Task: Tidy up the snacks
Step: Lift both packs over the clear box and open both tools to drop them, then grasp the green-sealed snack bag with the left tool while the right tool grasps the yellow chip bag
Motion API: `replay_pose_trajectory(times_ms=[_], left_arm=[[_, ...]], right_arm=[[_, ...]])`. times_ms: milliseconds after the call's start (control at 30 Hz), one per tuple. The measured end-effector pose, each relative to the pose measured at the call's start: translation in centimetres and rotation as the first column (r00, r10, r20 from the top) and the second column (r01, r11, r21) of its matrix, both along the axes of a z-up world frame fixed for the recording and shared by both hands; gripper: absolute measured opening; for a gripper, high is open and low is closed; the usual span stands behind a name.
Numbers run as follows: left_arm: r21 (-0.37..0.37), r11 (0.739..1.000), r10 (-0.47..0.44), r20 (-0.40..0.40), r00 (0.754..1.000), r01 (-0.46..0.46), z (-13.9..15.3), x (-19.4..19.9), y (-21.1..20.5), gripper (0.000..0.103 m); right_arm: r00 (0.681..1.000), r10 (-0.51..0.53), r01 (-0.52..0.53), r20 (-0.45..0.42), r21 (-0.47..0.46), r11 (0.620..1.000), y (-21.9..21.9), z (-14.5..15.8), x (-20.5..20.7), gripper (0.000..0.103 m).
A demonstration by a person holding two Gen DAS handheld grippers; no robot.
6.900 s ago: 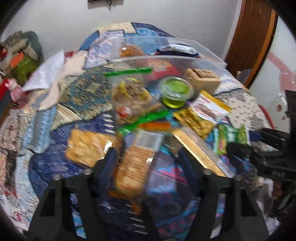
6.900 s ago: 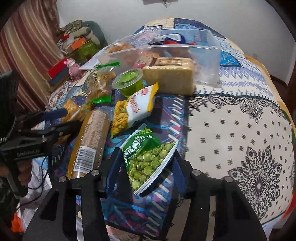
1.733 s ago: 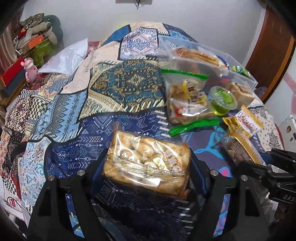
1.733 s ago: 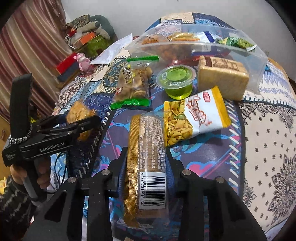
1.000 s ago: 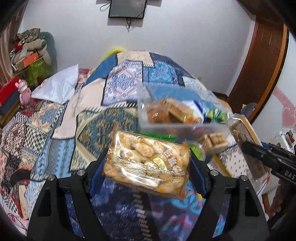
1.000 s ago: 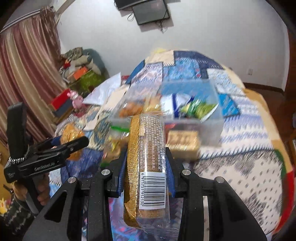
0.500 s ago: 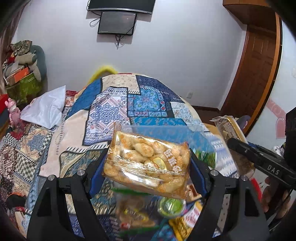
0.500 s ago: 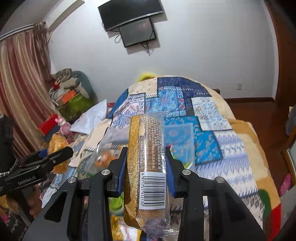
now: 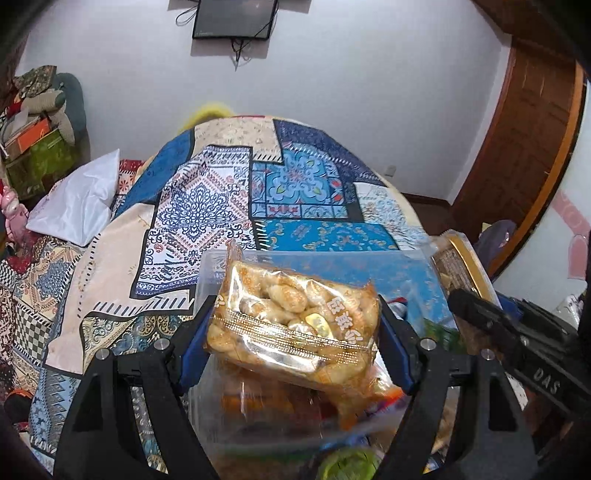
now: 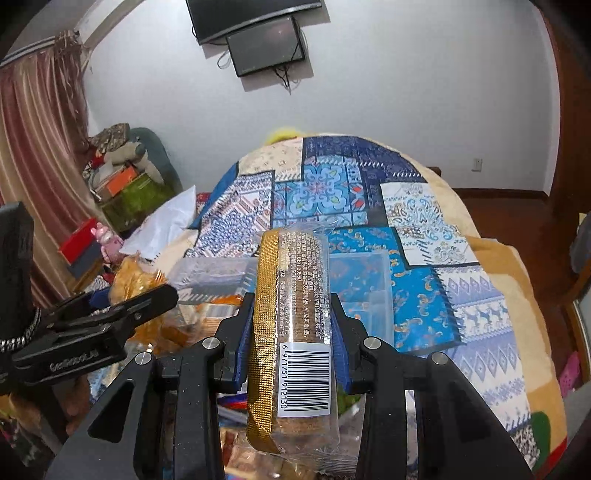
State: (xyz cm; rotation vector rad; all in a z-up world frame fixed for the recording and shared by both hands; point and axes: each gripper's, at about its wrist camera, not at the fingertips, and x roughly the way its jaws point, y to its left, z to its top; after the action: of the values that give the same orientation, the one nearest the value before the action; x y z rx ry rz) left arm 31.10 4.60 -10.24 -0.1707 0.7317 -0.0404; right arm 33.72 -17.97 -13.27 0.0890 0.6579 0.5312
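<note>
My left gripper (image 9: 295, 332) is shut on a clear pack of golden pastries (image 9: 295, 328) and holds it in the air above the clear plastic bin (image 9: 402, 273). My right gripper (image 10: 291, 332) is shut on a long gold-edged cracker sleeve (image 10: 291, 321) with a barcode, also held over the bin (image 10: 369, 280). The right gripper shows at the right of the left wrist view (image 9: 480, 317), its cracker sleeve (image 9: 454, 258) behind it. The left gripper with the pastries shows at the left of the right wrist view (image 10: 147, 295). Several snacks lie in the bin below, blurred.
The bin sits on a bed with a patchwork quilt (image 9: 207, 206). A white pillow (image 9: 77, 199) lies at the left. A green cup (image 9: 347, 461) shows at the bottom edge. A wooden door (image 9: 524, 147) stands at the right, a wall TV (image 9: 234, 18) ahead.
Both grippers have come down and forward with their packs, so the bin now lies closer beneath them. Earlier, both packs were lifted from the quilt.
</note>
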Motion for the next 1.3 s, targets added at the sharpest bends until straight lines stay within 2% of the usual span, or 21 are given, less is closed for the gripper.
replay_pose_trajectory(times_ms=[233, 400, 533, 633, 833, 933, 1067, 1233, 1300], left_arm=[[0.026, 0.999, 0.032, -0.053, 0.998, -0.030, -2.0, 3.3, 0.4, 0.078], [-0.023, 0.999, 0.022, -0.084, 0.996, -0.024, -3.1, 3.7, 0.8, 0.081], [-0.025, 1.000, 0.007, -0.070, 0.998, -0.009, -2.5, 3.3, 0.8, 0.085], [-0.016, 1.000, 0.002, -0.059, 0.998, -0.003, -1.9, 2.7, 0.8, 0.086], [0.021, 1.000, -0.009, -0.030, 1.000, 0.009, 0.2, 0.2, 0.6, 0.086], [0.026, 1.000, -0.014, -0.019, 1.000, 0.014, 1.1, -1.6, 0.8, 0.086], [0.023, 0.999, -0.027, -0.001, 1.000, 0.027, 1.9, -4.6, 1.2, 0.093], [0.056, 0.998, -0.014, -0.023, 1.000, 0.015, 1.7, -7.7, 2.0, 0.094], [0.060, 0.998, -0.006, -0.038, 0.999, 0.009, 1.2, -9.3, 2.5, 0.094]], right_arm=[[1.000, -0.001, 0.000, -0.024, -0.024, 1.000, 0.8, -1.7, 1.7, 0.033], [0.999, 0.004, -0.006, -0.043, -0.036, 0.999, 1.0, -2.5, 2.1, 0.036], [0.999, -0.014, 0.011, -0.036, -0.070, 0.997, 1.0, -2.7, 2.0, 0.038], [1.000, -0.018, 0.017, -0.020, -0.065, 0.998, 0.4, -2.1, 1.6, 0.044], [1.000, -0.007, 0.008, 0.015, -0.053, 0.999, -0.6, -0.4, 0.0, 0.047], [0.999, 0.001, 0.001, 0.035, -0.046, 0.999, -1.1, 0.5, -1.5, 0.052], [0.998, 0.009, -0.005, 0.066, -0.056, 0.998, -1.7, 1.4, -3.8, 0.060], [0.998, 0.025, -0.022, 0.060, -0.052, 0.998, -2.2, 1.3, -6.7, 0.065], [0.998, 0.035, -0.032, 0.047, -0.052, 0.998, -2.1, 0.8, -7.8, 0.071]])
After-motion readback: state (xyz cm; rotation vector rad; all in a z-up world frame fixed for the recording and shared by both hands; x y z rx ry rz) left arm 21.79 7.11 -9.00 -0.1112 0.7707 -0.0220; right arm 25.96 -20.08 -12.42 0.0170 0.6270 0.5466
